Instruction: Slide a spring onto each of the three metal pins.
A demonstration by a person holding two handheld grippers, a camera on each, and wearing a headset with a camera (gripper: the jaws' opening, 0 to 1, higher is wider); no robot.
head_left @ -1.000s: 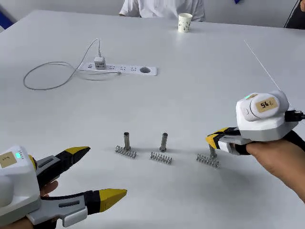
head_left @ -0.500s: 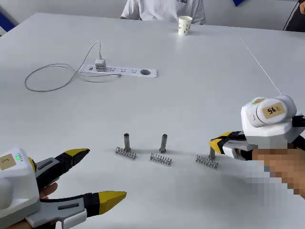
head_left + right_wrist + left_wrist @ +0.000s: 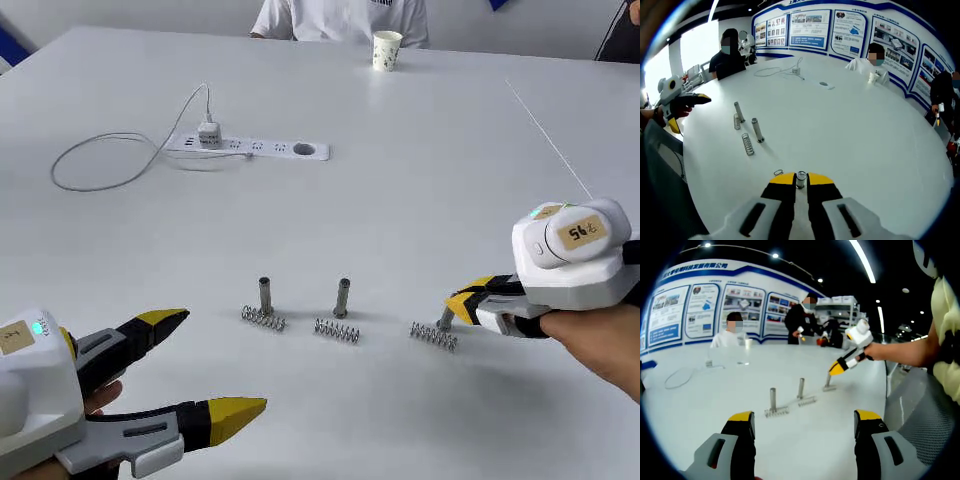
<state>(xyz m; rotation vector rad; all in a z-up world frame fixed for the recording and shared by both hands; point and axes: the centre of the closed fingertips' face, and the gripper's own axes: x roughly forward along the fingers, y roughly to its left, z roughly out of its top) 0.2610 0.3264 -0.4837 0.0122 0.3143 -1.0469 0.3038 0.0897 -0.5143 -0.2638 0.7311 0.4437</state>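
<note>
Head view: on the white desk [image 3: 420, 180] three pins stand in a row, the left pin [image 3: 265, 295], middle pin [image 3: 342, 297] and right pin [image 3: 444, 320]; a spring lies just in front of each, the left spring [image 3: 263, 318], middle spring [image 3: 337, 331] and right spring [image 3: 433, 337]; the right tool [image 3: 462, 305] has its yellow tips at the top of the right pin, though from here I cannot tell how its jaws stand; the left tool [image 3: 205, 365] hovers near the front edge, spread wide, holding nothing; farther back lie a power strip [image 3: 250, 147] and a paper cup [image 3: 387, 49].

Left gripper view: the left tool [image 3: 804, 417] stands spread, with the row of pins beyond it; the right tool [image 3: 840, 366] reaches in at the farthest pin.

Right gripper view: this one shows the grip; the right tool [image 3: 801, 181] is pressed together on the round top of the right pin [image 3: 801, 175], pinching it; one end of the right spring [image 3: 778, 173] shows beside a tip.

Against a second ago, the right tool sits a little farther right and lower in the head view; pins, springs and left tool lie as before.
</note>
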